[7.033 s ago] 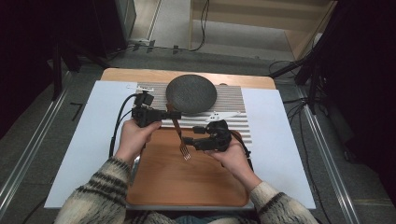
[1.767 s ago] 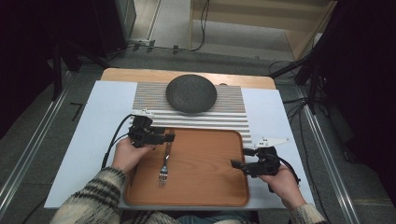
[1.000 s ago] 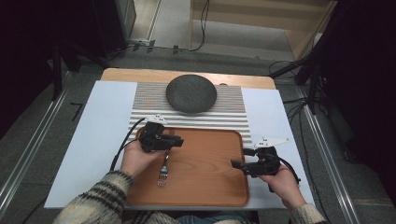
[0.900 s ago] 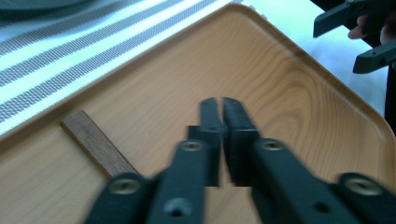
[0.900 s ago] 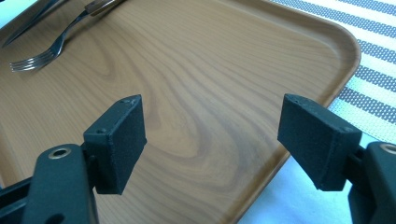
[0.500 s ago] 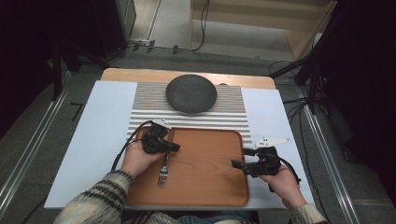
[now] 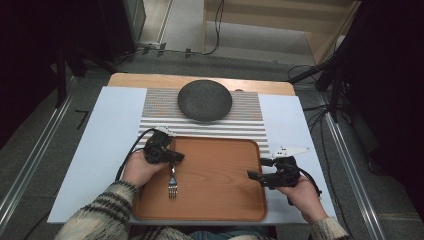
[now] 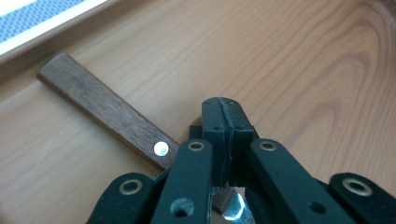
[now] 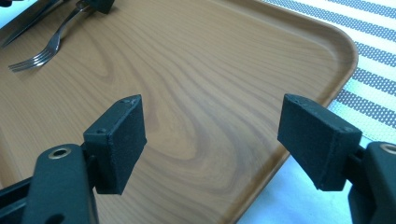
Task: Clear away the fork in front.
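Left gripper jaws clamped tight on wood-handled steel fork, at the neck between handle and tines. Fork flat on brown wooden tray, left part, tines toward person. Right gripper jaws wide apart, holding nothing, over tray's right edge. Risk: thin neck pivoting or slipping from pads on lift, fork clattering back.

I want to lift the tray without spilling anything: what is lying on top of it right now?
On the wooden tray lies one fork, tines toward the person. The left gripper covers the middle of its wooden handle with shut jaws; whether it grips the fork is hidden.
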### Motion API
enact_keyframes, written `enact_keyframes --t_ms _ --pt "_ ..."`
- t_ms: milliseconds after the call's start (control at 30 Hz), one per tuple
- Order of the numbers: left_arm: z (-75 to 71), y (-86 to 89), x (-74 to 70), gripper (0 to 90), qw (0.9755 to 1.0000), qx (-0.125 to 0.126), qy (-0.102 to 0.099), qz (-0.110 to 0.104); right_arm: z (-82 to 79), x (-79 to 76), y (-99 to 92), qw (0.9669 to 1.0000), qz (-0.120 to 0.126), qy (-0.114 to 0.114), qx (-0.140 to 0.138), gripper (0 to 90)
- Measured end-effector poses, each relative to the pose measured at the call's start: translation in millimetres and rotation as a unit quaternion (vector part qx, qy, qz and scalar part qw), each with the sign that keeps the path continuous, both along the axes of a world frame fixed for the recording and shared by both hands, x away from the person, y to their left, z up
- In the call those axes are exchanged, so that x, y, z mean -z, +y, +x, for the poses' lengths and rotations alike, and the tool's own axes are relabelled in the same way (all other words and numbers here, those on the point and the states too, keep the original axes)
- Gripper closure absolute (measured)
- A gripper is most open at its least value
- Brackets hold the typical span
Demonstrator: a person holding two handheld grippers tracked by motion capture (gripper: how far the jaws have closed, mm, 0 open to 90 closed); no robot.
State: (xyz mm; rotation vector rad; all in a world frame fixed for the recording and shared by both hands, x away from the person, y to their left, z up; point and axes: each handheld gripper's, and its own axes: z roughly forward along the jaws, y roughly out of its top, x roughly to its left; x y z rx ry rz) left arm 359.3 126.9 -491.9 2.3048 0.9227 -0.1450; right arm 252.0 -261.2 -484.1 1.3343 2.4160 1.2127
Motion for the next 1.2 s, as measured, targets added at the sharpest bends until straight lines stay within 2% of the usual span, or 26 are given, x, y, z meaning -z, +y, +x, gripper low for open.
enact_keyframes --t_ms 667,933,1067,1100,1200 --pt "0.7 38.0 0.3 89.5 0.9987 -0.046 0.017 -0.012 7.8 -0.8 7.1 0.9999 -0.001 0.001 -0.014 21.6" --pt "2.3 47.7 -0.3 87.8 0.9977 -0.064 0.019 -0.014 9.0 -0.6 7.4 0.9999 -0.001 0.001 -0.015 21.7" --pt "2.7 49.5 -0.5 86.8 0.9976 -0.065 0.02 -0.014 9.1 -0.5 7.0 0.9999 -0.001 0.002 -0.014 21.7" --pt "2.8 49.7 -0.5 86.7 0.9975 -0.065 0.021 -0.016 9.1 -0.5 6.8 0.9999 0.0 0.002 -0.014 21.6" --pt "3.0 50.6 -2.4 78.5 0.9968 -0.065 0.027 -0.036 9.2 -0.4 6.5 0.9999 0.001 0.002 -0.013 21.6"
